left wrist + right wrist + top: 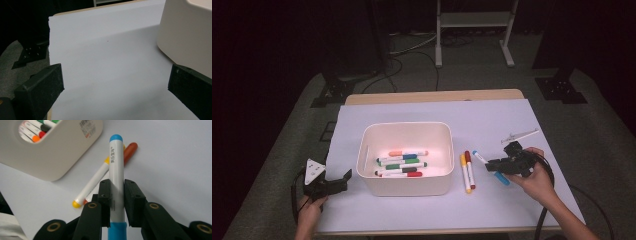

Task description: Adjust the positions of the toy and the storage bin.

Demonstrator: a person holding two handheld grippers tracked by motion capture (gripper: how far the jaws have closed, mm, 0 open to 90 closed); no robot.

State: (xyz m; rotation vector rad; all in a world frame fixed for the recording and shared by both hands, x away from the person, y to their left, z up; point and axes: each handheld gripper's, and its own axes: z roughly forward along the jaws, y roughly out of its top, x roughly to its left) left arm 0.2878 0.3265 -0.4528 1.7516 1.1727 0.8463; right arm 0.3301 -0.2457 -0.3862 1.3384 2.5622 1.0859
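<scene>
Right gripper (117, 192) clamps blue marker (116, 170); print legible.

A white marker with blue cap and blue end (116, 170) sits at centre frame between black jaws. Left of it lie a white marker with yellow ends (93, 182) and a red-capped one (130, 151). Upper left, a cream bin (62, 152) holds orange, green, red-tipped markers (402, 164). The sheet (492, 120) is pale lavender-white.
</scene>
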